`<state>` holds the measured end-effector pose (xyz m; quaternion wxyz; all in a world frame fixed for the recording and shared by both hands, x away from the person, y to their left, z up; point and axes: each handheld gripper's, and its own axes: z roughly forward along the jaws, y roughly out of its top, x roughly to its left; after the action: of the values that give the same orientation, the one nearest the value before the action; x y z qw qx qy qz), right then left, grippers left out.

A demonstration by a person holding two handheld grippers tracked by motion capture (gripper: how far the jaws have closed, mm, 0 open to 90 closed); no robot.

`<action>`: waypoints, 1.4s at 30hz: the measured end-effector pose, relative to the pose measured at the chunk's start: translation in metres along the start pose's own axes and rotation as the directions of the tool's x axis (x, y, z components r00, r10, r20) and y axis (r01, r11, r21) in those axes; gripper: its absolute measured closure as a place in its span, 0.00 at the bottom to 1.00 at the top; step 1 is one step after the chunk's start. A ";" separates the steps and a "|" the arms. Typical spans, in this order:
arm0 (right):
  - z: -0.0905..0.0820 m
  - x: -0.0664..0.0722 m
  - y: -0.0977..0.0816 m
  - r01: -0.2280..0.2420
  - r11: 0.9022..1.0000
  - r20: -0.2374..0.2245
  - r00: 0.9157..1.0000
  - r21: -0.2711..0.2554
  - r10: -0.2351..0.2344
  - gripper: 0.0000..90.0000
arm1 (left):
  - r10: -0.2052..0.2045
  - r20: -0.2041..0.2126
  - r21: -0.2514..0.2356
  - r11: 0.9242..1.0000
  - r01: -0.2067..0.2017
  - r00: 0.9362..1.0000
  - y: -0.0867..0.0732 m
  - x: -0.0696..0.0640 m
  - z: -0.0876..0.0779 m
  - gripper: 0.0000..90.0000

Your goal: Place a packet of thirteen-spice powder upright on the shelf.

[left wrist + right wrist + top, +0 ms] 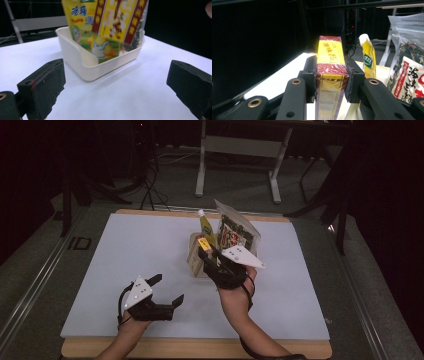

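The room is dark, and a white table sits in the light; from the high view, the right gripper holds a red and yellow box over a cream tub with a yellow squeeze pouch and a seaweed bag in it; the left gripper waits wide open, well apart from the tub.

In the left gripper view, the tub is already crowded; the box could bump the packs and tip them out.

In the right gripper view, the black pads pinch the box on both sides; it stands up tall between them, so it might slip if squeezed loosely.
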<state>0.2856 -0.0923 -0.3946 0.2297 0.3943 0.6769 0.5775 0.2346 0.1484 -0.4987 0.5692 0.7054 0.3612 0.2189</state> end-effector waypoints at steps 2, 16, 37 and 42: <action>0.005 -0.001 0.002 -0.011 1.000 0.013 1.000 -0.009 0.011 0.75 | 0.005 -0.003 0.004 1.000 -0.005 1.000 -0.002 0.002 -0.002 0.02; 0.031 0.009 0.003 -0.005 0.998 0.107 0.994 -0.057 0.011 0.75 | 0.015 0.000 0.026 1.000 -0.015 1.000 -0.008 0.006 -0.001 0.02; 0.077 0.000 -0.030 0.003 0.999 0.259 0.966 0.032 -0.011 0.75 | 0.015 0.005 0.028 1.000 -0.015 1.000 -0.009 0.007 0.000 0.02; 0.089 0.000 -0.029 -0.028 0.999 0.293 0.956 0.032 0.018 0.75 | 0.015 0.007 0.027 1.000 -0.015 1.000 -0.010 0.007 0.001 0.02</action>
<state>0.3462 -0.0395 -0.4430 0.3136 0.4872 0.6411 0.5033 0.2374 0.1544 -0.5092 0.5592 0.7166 0.3568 0.2157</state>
